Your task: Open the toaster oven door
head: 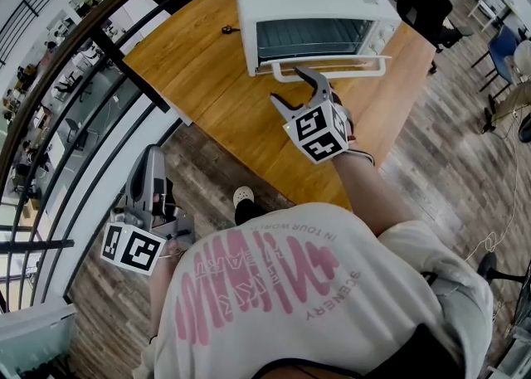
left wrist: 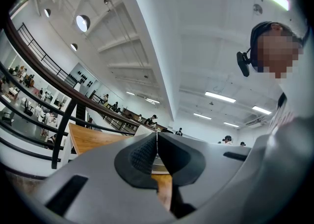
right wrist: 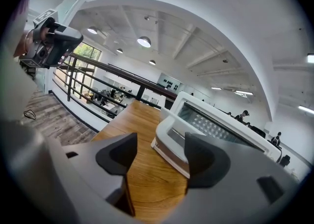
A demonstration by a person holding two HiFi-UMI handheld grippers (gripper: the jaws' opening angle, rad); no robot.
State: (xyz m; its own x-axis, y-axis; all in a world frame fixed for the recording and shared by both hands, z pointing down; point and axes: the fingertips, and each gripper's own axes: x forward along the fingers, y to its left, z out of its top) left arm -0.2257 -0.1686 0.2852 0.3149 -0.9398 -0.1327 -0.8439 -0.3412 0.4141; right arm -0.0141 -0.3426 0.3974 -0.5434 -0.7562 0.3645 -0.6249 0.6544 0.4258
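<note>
- Toaster oven [head: 311,4]: white, at 12 o'clock on the wooden surface [head: 199,87], front facing the person. Door [head: 311,37] looks shut; I can't tell where it hinges.
- Handle [head: 332,68]: white bar across the door's width, below the glass in the head view, standing off on two end posts.
- Right claw [head: 292,87]: half open, holding nothing. It sits just short of the handle's left end, which is at 12 to 1 o'clock from the tips. No contact that I can see.
- Left claw [head: 152,151]: closed, holding nothing. It's at 8 o'clock in the head view, off the surface, beside the railing [head: 124,70].
- Handling, my read: the bar is rigid and smooth, probably slick under the pads. Door is light. Oven is probably light enough to skid when pulled.
- Grip: across the bar, nearer mid-span than the end post. Keep off the glass.
</note>
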